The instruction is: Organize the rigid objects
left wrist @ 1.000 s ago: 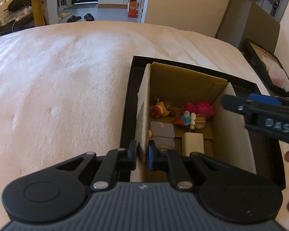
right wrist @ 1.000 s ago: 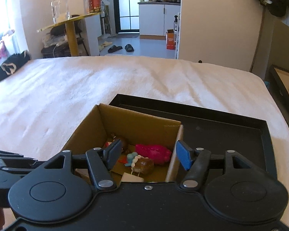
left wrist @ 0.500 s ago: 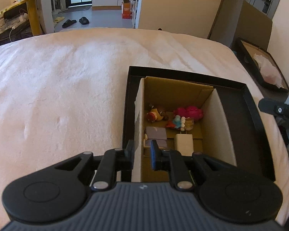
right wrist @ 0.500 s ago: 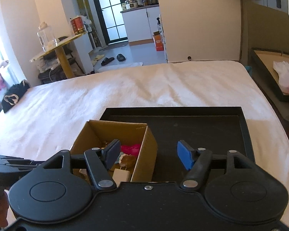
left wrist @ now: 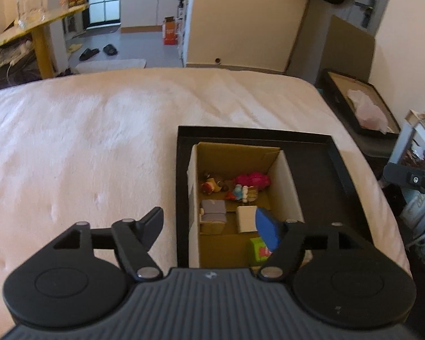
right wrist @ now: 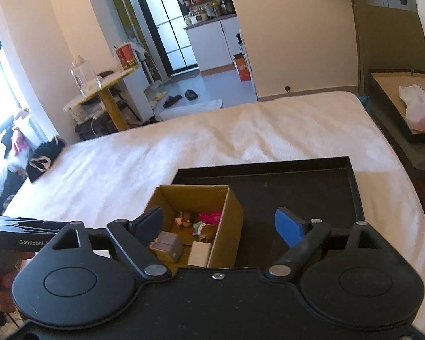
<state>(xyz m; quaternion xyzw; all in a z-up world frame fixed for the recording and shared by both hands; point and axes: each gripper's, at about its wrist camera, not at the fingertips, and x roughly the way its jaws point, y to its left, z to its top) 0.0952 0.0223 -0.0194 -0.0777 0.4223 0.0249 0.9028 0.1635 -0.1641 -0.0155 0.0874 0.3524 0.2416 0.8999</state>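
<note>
1. The cardboard box point(left wrist: 242, 153) stands in the black tray's point(left wrist: 337, 158) left part, near the bed's point(left wrist: 99, 141) right edge; small toys, blurred, lie inside.
2. Left tongs point(left wrist: 209, 223) are opening, gripping nothing.
3. Right tongs point(right wrist: 222, 223) are opening, empty.

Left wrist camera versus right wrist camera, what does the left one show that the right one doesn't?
Only the left wrist view shows the green block in the near corner of the cardboard box; it looks almost straight down into the box.

Only the right wrist view shows the black bag beyond the bed's far left edge, and a hand on the other gripper's handle.

Both show the box in the black tray on the white bed, the pink toy, the grey block and the white block. Both grippers' jaws are opening, nothing between them.
</note>
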